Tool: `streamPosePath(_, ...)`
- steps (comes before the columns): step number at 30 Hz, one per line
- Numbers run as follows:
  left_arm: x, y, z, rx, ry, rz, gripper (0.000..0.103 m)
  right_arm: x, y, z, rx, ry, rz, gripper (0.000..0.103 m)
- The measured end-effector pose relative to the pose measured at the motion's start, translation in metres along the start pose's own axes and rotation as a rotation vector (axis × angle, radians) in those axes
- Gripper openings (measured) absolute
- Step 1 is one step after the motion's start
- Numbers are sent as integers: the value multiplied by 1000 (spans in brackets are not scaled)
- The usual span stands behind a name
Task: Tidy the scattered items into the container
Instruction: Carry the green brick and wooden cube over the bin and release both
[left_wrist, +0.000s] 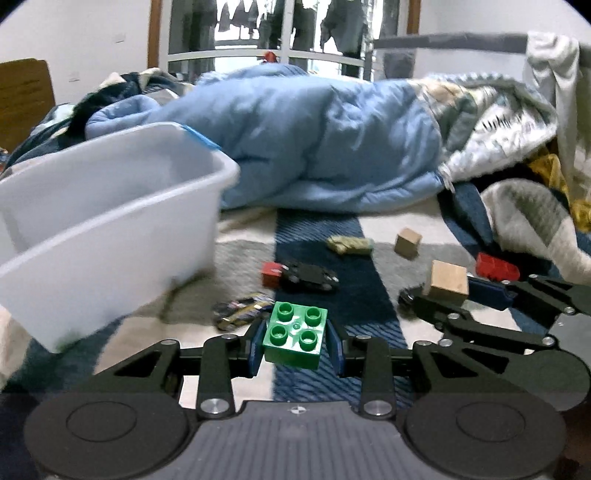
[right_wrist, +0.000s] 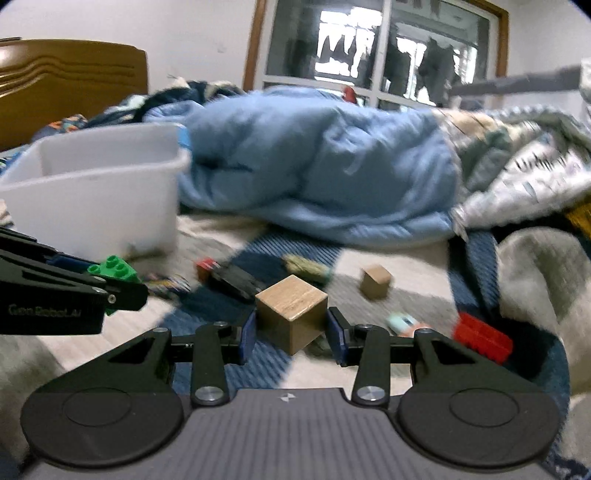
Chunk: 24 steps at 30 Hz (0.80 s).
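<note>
Green four-studded brick (left_wrist: 294, 335) sits pinched in the left fingers (left_wrist: 255, 350); right fingers (right_wrist: 246, 336) clamp a pale wooden cube (right_wrist: 291, 314).

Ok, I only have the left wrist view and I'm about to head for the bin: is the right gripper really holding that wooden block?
Observer: Yes. In the right wrist view the right gripper has both pads flat against the sides of the wooden block.
Operator: Anything hidden behind it that I'm missing?
Observer: A small pale toy car lies on the bedding just past the gripper, beside the red brick.
</note>
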<state>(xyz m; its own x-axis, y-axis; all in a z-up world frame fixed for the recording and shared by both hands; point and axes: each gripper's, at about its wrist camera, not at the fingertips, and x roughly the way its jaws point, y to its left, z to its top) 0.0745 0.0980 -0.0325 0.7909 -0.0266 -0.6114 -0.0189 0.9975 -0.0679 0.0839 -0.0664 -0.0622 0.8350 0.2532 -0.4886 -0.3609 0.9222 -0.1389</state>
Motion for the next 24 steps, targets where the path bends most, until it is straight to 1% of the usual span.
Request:
streamPosePath(5,-21,29,18,-1,-52,49,39,-1,29,29,-15,-54,55,44)
streamPosePath(11,-38,70,44,-16,-108,135,39,8,63,67,-38,-114,128,44)
streamPosePath(17,-47,119,67,-72,-163,215,39,20,100,99,-59,-158,206,44)
streamPosePath(20,-45,142,77,-94,-169,249,39,29,115,112,-69,-176,230,44)
streamPosePath(24,-30,168,83,-127,-155,286,39,45,130,124,-76,-173,252,44)
